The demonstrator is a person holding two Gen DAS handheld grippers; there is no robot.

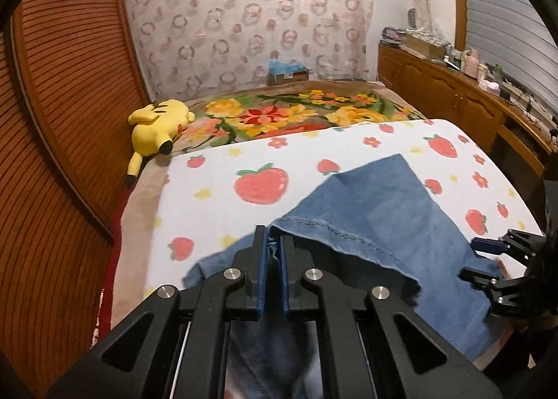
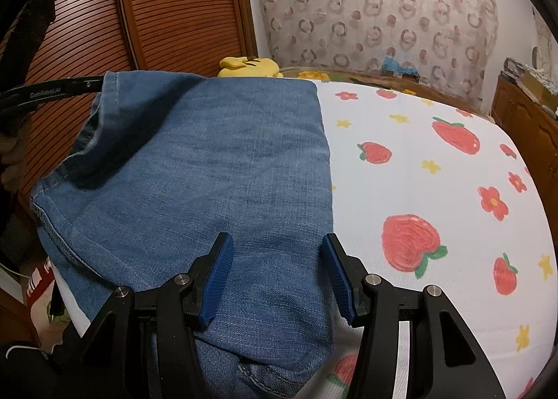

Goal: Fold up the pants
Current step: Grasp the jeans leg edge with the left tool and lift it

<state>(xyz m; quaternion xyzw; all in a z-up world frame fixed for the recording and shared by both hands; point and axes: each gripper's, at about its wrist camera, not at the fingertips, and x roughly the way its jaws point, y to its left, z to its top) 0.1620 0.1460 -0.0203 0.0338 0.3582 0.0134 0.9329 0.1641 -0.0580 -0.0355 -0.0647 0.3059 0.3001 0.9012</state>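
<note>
Two grippers over one pair of blue denim pants (image 2: 209,172), spread on white strawberry-print blanket (image 2: 436,189) atop bed.

Left gripper (image 1: 274,242): blue pads pressed together on hemmed edge of pants, denim pinched between them, fold of fabric lifted clear of blanket and draped back toward camera. Seen in right wrist view only as black frame at upper left corner of pants.

Right gripper (image 2: 277,259): jaws standing about halfway apart, nothing clamped; one blue pad over denim, other at right edge of pants where denim meets blanket. Contact with fabric not determinable. In left wrist view, placed at right of pants, near blanket edge (image 1: 488,259).

Pants: lying on left part of blanket as right wrist view gives it, right edge straight, stitched hem along left side, further denim layer showing beneath near edge.

Beyond pants: floral bedcover (image 1: 296,113); yellow plush toy (image 1: 157,127) left of it; slatted wooden panel (image 1: 69,85) behind toy; patterned curtain (image 1: 244,15); wooden cabinet (image 1: 453,92) to right, cluttered on top.
</note>
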